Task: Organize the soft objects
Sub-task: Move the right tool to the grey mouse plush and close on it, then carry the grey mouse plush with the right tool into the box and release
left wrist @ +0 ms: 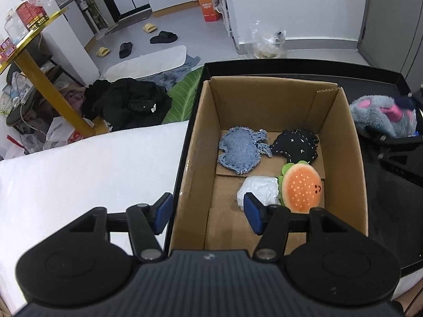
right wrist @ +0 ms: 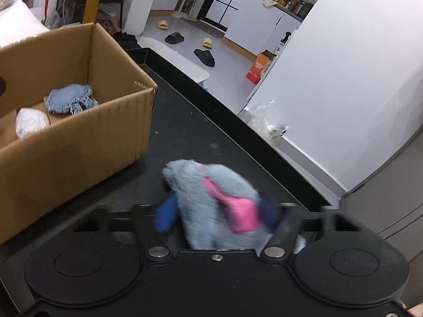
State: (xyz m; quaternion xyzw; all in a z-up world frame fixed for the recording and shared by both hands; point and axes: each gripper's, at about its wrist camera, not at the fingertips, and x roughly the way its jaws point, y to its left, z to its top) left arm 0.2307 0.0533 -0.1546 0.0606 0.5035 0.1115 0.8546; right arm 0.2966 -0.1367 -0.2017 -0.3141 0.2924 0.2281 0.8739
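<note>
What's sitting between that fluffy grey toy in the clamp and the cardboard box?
Nothing: in the right wrist view only bare black tray lies between the grey plush toy, held by the right gripper, and the cardboard box.

A pile of black clothes (left wrist: 127,103) is seen dumped on the floor at left center, with black slippers (left wrist: 163,37) and yellow slippers (left wrist: 149,28) scattered further up. An orange box (left wrist: 209,8) is parked top center, a crinkled plastic bag (left wrist: 268,43) to its lower right.
</note>
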